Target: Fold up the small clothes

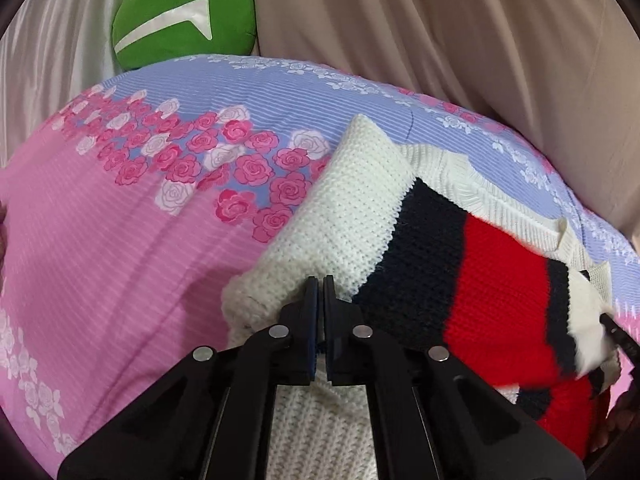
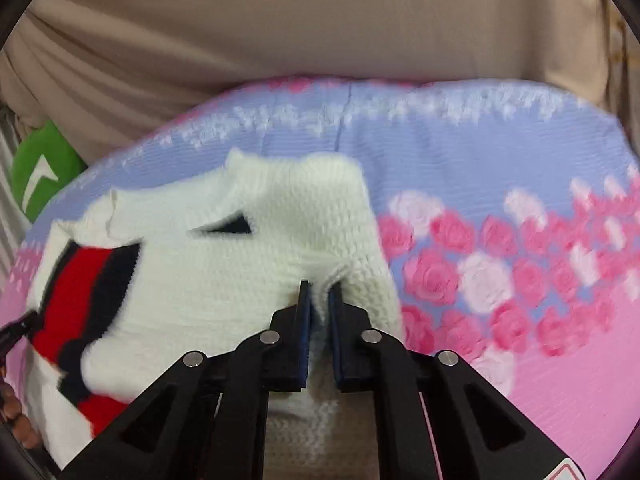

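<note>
A small white knit sweater with navy and red stripes lies bunched on a bed sheet. In the left wrist view my left gripper is shut on a white fold of it, beside the navy band. In the right wrist view the same sweater spreads to the left, and my right gripper is shut on a pinched ridge of white knit near its right edge. The black tip of the other gripper shows at the sweater's far side. What lies under the folds is hidden.
The bed sheet is pink and lilac with printed roses. A green cushion with a white mark sits at the bed's far edge, and beige fabric drapes behind the bed. A hand shows at the lower left edge.
</note>
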A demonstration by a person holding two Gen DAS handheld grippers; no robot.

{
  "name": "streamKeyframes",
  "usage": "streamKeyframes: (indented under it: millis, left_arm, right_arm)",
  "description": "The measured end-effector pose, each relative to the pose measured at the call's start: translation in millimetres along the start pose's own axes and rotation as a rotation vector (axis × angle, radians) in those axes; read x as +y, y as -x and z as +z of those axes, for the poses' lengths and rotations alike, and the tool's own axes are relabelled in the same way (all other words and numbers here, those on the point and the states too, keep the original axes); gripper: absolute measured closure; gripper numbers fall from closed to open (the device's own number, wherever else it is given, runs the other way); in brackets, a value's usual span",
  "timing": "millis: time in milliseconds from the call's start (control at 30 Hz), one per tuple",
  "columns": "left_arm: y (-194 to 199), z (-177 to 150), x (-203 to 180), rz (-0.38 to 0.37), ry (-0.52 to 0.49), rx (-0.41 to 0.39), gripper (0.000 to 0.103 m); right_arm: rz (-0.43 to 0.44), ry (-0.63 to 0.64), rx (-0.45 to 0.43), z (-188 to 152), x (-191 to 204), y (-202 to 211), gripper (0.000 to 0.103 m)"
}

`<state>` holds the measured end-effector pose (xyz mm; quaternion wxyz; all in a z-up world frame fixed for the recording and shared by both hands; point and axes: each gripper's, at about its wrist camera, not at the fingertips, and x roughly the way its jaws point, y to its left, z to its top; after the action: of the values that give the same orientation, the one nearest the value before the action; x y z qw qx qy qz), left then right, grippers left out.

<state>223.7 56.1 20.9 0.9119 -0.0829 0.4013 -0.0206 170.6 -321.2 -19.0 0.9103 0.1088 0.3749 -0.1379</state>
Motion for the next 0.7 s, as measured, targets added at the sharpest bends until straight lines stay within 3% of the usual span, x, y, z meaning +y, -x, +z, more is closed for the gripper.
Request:
streamKeyframes:
  millis: [100, 200, 267, 367, 433, 500, 567, 633, 700]
  left_arm:
    - [8, -2, 4, -0.030, 0.012, 0.007, 0.100]
    - [30, -5, 9, -0.068, 0.036, -0.020, 0.100]
    - [39, -9, 2, -0.073, 0.012, -0.027, 0.099]
    - [29, -15, -16, -0.066, -0.049, 0.027, 0.098]
    - [19, -21, -24, -0.027, -0.090, 0.035, 0.098]
    - [18, -21, -20, -0.001, -0.115, 0.011, 0.095]
    - [21, -17, -7, -0.020, -0.093, 0.018, 0.095]
    - [25, -14, 9, 0.020, -0.085, 0.006, 0.095]
    - [28, -14, 23, 0.039, -0.055, 0.014, 0.096]
  right_arm:
    - [0.020, -0.036, -0.091, 1, 1, 42, 0.087]
    - [0.044, 0.041, -0.162, -12, 22, 82, 0.086]
    - [0.151, 0.092, -0.123, -24, 47, 88, 0.086]
    - [0.257, 0.154, -0.015, -45, 84, 64, 0.087]
    - [0.228, 0.204, 0.029, -56, 97, 45, 0.090]
    - [0.146, 0.193, 0.046, -58, 85, 32, 0.100]
    - [0.109, 0.090, 0.045, -58, 44, 36, 0.101]
    - [0.008, -0.020, 0.007, -61, -4, 54, 0.103]
    - [0.115, -0.144, -0.015, -66, -37, 72, 0.103]
